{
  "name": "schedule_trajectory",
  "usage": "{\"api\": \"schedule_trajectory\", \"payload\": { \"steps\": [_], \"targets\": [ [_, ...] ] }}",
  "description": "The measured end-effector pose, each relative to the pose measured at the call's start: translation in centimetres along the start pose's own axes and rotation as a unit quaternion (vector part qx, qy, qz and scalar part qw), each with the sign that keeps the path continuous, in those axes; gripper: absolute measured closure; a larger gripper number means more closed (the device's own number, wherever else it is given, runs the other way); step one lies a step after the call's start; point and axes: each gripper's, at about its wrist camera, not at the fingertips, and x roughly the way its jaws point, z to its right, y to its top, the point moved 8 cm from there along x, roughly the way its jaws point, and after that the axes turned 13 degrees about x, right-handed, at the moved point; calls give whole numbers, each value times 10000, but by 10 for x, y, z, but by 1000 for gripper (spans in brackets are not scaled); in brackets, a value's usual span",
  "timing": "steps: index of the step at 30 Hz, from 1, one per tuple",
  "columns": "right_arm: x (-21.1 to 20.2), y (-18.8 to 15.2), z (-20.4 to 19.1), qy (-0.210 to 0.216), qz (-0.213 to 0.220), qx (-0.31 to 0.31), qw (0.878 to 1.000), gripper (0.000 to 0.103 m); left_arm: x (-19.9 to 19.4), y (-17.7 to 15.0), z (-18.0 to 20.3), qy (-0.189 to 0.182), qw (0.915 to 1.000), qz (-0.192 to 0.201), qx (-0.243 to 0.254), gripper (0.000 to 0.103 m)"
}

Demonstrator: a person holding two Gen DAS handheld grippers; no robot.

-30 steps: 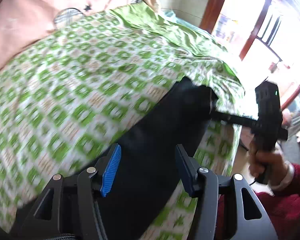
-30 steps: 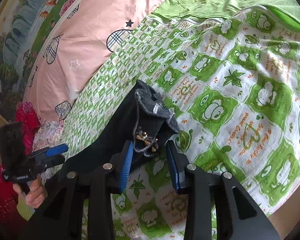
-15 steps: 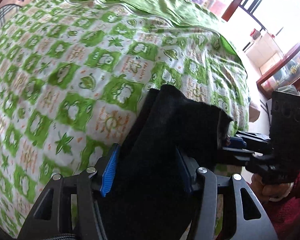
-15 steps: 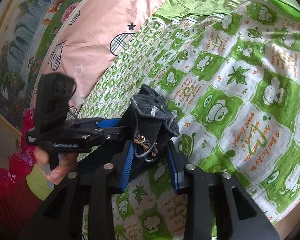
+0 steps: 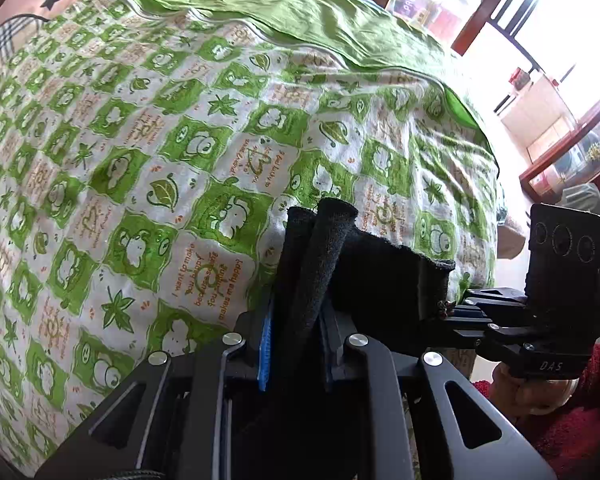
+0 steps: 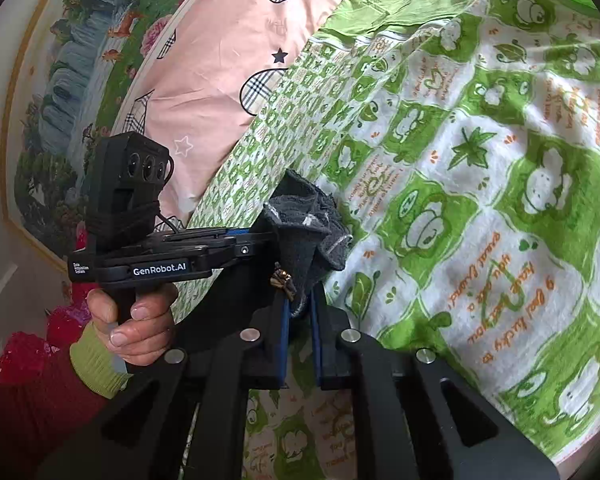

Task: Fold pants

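I think the soft black pants (image 5: 364, 264), bunched up on the big green-and-white frog blanket (image 5: 140, 152), could slip or fold crooked, because my left gripper (image 5: 296, 328) is only now closing on thick cloth and my right gripper (image 6: 300, 312), just beside it, pinches shut on one thin edge.

The pants (image 5: 364, 276) are plain black, with a small gold-brown ornament (image 6: 283, 280) at the edge. The quilt (image 5: 148, 148) under them is a white and green check, printed with frogs, leaves and orange lettering, and its turned-back border (image 5: 300, 4) is solid green. The sheet (image 6: 220, 52) beyond is pink with plaid hearts and small stars. Each claw, left (image 5: 296, 344) and right (image 6: 300, 340), is black with blue pads. The sleeve (image 6: 24, 412) is dark red with a yellow-green cuff (image 6: 92, 368).
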Motion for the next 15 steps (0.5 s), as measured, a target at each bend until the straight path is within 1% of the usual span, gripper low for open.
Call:
{"api": "schedule_trajectory", "payload": {
  "steps": [3,7,11,13,15],
  "targets": [
    [-1,1,-4,75,-86,-11,9999,93,-11,-1,4,106,9999,123,6,86],
    [-6,0,-19,224,-127,-168,9995,93,-31,-4,8,179,9993,321,-25,86],
    [-10,-2,-47,579,-161,-401,9974,93,-56,-6,14,275,9980,569,9,87],
    [-11,-5,-64,828,-231,-489,9951,93,-70,-8,16,314,9969,718,21,87],
    [-9,-9,-76,987,-314,-570,9930,93,-86,-12,15,329,9955,885,-19,87]
  ]
}}
